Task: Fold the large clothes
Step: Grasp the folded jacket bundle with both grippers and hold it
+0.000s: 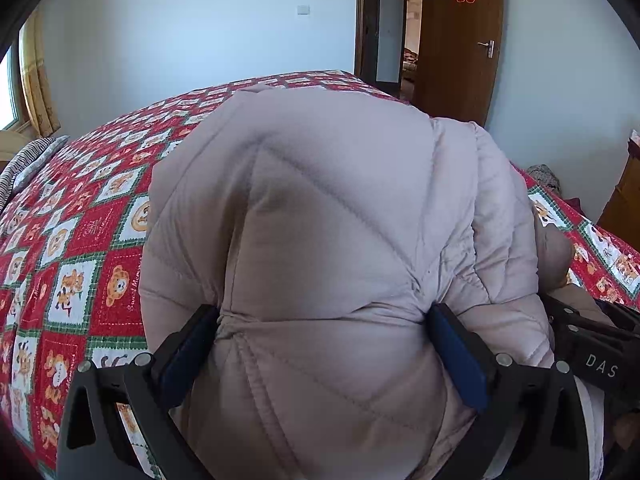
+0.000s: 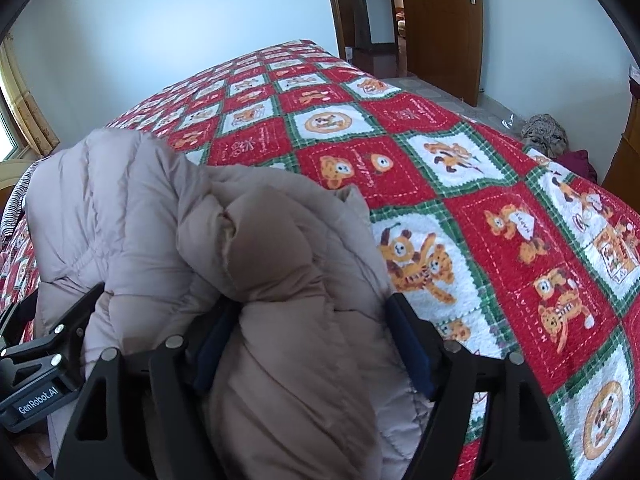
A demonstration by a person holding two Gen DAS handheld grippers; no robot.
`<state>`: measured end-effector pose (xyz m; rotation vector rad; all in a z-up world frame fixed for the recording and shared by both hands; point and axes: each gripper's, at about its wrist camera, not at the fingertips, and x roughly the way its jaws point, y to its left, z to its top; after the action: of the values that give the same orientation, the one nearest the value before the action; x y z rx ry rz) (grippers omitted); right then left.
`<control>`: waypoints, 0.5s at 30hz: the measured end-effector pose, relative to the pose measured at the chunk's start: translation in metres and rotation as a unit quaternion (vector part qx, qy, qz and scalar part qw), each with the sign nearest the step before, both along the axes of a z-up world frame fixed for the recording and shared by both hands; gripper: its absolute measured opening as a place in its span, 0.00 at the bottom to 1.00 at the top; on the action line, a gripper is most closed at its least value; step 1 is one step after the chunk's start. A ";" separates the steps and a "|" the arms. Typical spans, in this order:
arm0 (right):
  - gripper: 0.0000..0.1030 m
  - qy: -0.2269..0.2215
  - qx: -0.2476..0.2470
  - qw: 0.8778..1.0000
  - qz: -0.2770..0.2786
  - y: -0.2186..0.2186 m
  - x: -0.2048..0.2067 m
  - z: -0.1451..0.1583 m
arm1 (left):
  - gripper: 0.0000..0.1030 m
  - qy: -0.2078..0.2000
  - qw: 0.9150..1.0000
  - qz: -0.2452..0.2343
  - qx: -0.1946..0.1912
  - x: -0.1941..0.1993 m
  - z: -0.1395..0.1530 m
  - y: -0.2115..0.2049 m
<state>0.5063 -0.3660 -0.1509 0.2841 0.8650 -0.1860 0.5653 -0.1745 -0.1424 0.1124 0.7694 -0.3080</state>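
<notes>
A pale beige quilted puffer jacket (image 1: 320, 200) lies bunched on a bed, and in the right wrist view the jacket (image 2: 132, 208) is heaped at the left. My left gripper (image 1: 324, 312) is shut on a thick fold of it, and the fabric puckers at both blue pads (image 1: 456, 352). My right gripper (image 2: 312, 304) stands wide around a darker puffy fold. That fold fills the gap between the fingers without any pinch creases. Each gripper's black body shows at the edge of the other's view, close alongside.
The bed carries a red, white and green bear-print quilt (image 2: 480, 200), with bare quilt stretching far and right. A striped cloth (image 1: 24, 168) lies at the bed's left edge. A pile of clothes (image 2: 544, 132) sits on the floor at right, near a wooden door (image 2: 440, 28).
</notes>
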 end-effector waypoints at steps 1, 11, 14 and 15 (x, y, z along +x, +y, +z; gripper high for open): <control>0.76 0.001 0.004 1.000 0.000 -0.001 0.001 -0.001 | 0.99 0.001 1.000 0.000 0.002 0.001 0.000 -0.001; 0.78 0.015 0.019 1.000 0.000 -0.003 0.004 -0.003 | 1.00 0.022 1.000 0.000 0.003 0.008 -0.004 -0.002; 0.79 0.016 0.022 1.000 0.000 -0.004 0.005 -0.003 | 0.99 0.026 1.000 0.000 0.002 0.011 -0.005 -0.003; 0.79 0.016 0.022 1.000 -0.001 -0.004 0.005 -0.004 | 0.99 0.027 1.000 0.000 0.003 0.011 -0.005 -0.003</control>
<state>0.5111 -0.3700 -0.1545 0.3243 0.9018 -0.1729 0.5766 -0.1777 -0.1475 0.1104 0.8233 -0.3087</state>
